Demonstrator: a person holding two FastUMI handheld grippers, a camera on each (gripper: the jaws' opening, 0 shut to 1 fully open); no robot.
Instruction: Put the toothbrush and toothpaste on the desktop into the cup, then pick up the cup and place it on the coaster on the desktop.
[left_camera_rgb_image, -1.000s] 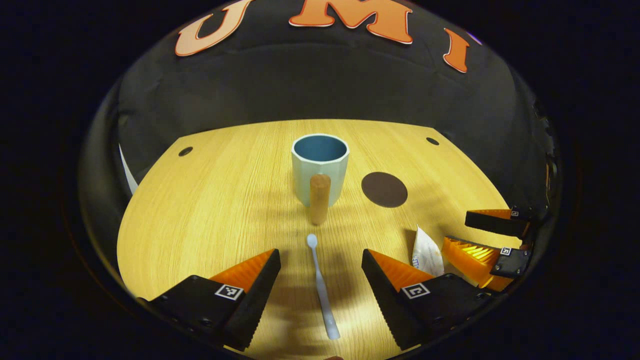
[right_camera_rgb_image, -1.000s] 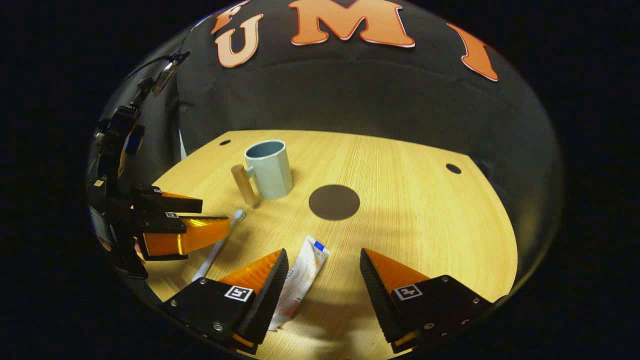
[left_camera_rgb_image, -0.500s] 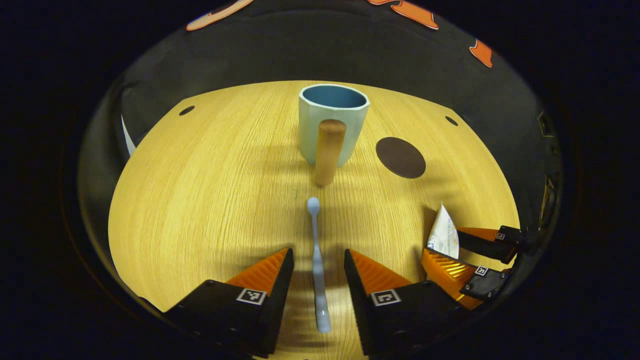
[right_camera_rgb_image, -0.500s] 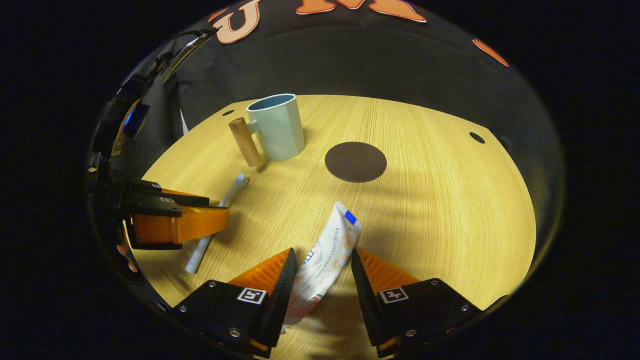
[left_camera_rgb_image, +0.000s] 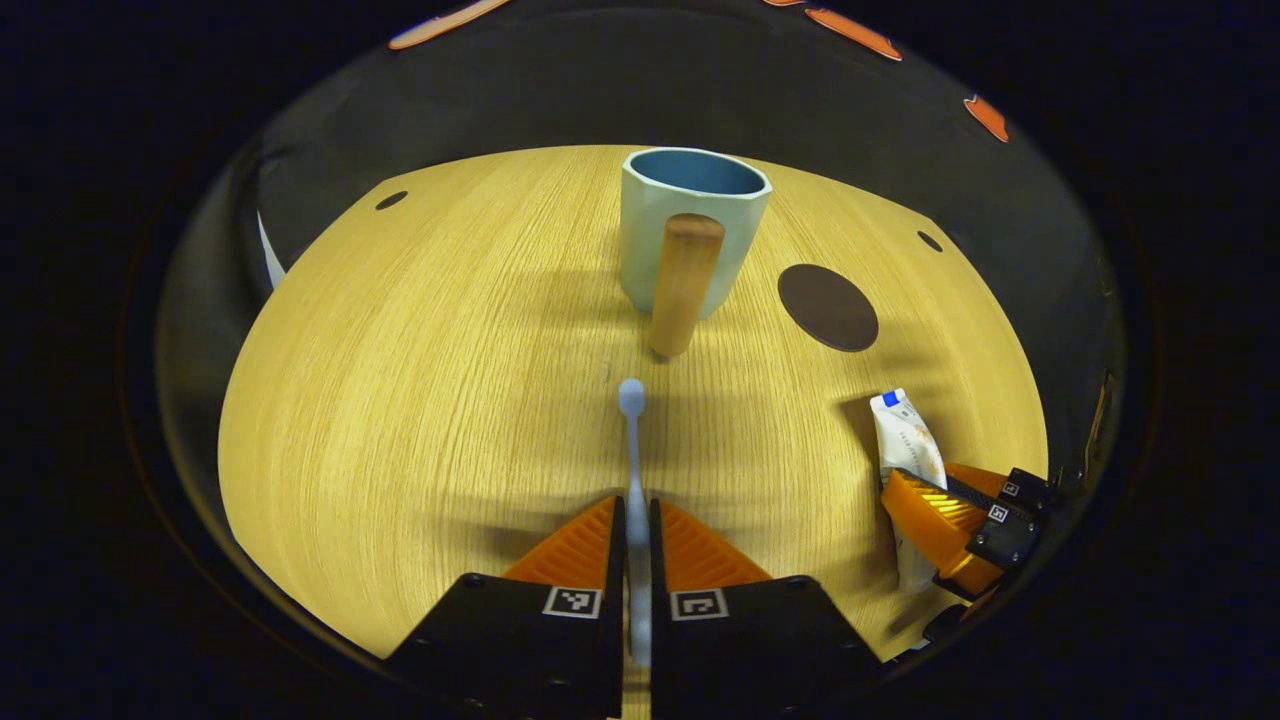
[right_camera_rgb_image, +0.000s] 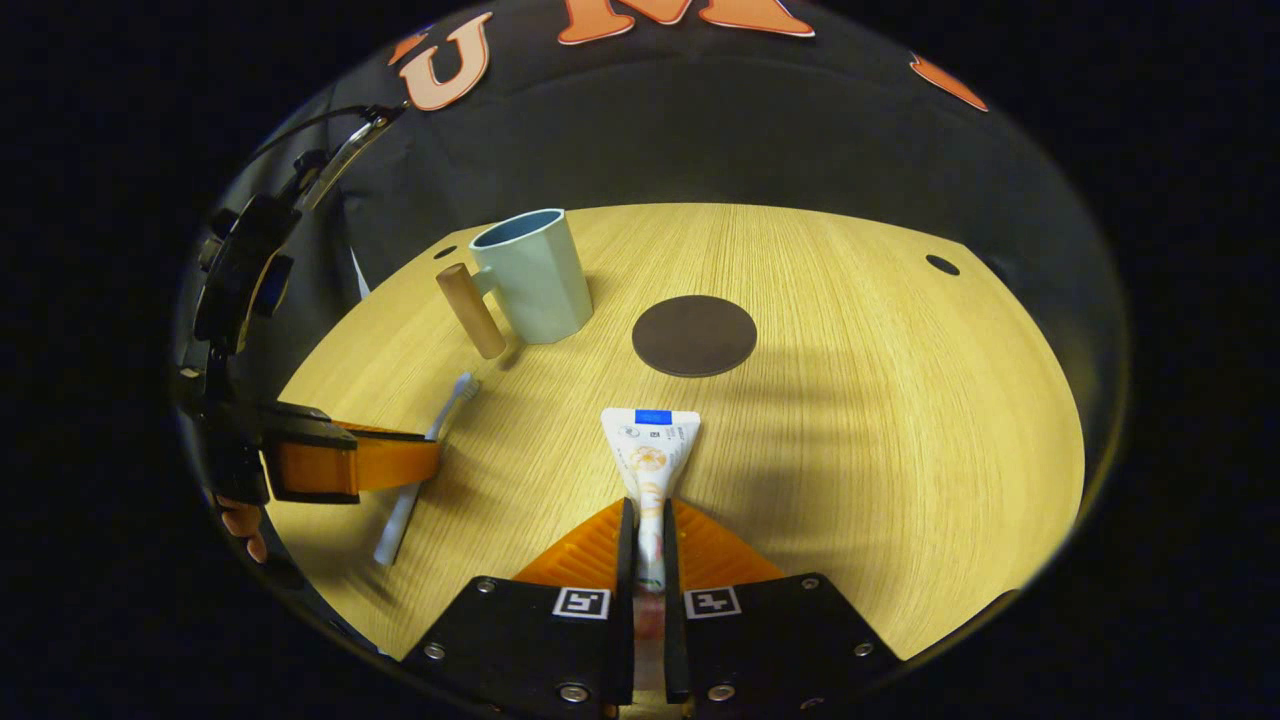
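In the left gripper view, my left gripper (left_camera_rgb_image: 636, 518) is shut on the pale toothbrush (left_camera_rgb_image: 631, 440), whose head points toward the cup. The light blue cup (left_camera_rgb_image: 690, 228) with a wooden handle (left_camera_rgb_image: 683, 284) stands upright beyond it, and the dark round coaster (left_camera_rgb_image: 827, 306) lies to its right. In the right gripper view, my right gripper (right_camera_rgb_image: 648, 522) is shut on the white toothpaste tube (right_camera_rgb_image: 650, 455), its flat end pointing at the coaster (right_camera_rgb_image: 693, 335). The cup (right_camera_rgb_image: 530, 277) stands at the far left. The left gripper (right_camera_rgb_image: 345, 465) shows at the left over the toothbrush (right_camera_rgb_image: 428, 452).
The wooden desktop (left_camera_rgb_image: 420, 380) has small dark holes near its far corners (left_camera_rgb_image: 391, 200). The right gripper (left_camera_rgb_image: 955, 525) with the toothpaste tube (left_camera_rgb_image: 905, 440) shows at the right edge of the left gripper view. Black cloth walls the desktop's far side.
Both grippers came down and closed: the left onto the toothbrush handle, the right onto the toothpaste tube, which has turned to point straight ahead between the fingers.
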